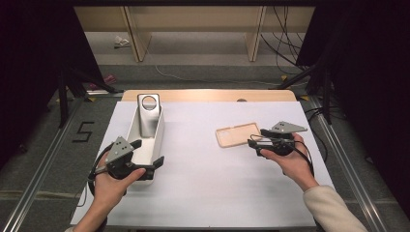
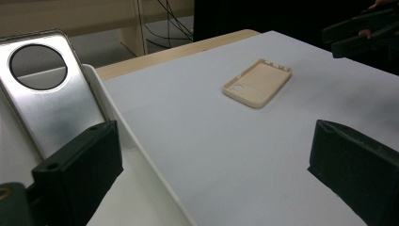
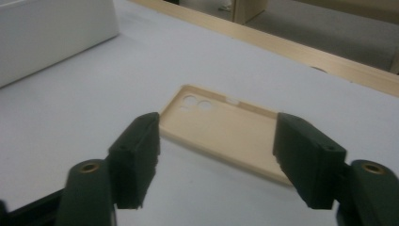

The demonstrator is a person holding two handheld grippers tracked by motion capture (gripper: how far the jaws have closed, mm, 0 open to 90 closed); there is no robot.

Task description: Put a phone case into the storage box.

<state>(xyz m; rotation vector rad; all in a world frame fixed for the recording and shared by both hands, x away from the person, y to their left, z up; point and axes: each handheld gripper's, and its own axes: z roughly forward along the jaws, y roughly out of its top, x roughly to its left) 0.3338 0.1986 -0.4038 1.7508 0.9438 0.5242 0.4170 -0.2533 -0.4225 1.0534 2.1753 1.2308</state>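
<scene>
A tan phone case (image 1: 238, 134) lies open side up on the white table, right of centre; it is also in the left gripper view (image 2: 258, 82). My right gripper (image 1: 256, 137) sits low at the case's right end. In the right gripper view its jaws (image 3: 216, 127) stand open on either side of the near end of the case (image 3: 221, 125), and I see no pad pressing on it. My left gripper (image 1: 147, 153) is open at the near right corner of a white tray (image 1: 133, 126). One jaw is inside the tray, the other over the table (image 2: 215, 136).
A brushed metal stand (image 1: 147, 116) with a round hole leans inside the tray (image 2: 141, 155), also seen close up (image 2: 51, 103). The table's wooden far edge (image 1: 208, 94) runs behind. Black tripod legs and cables stand beyond both back corners.
</scene>
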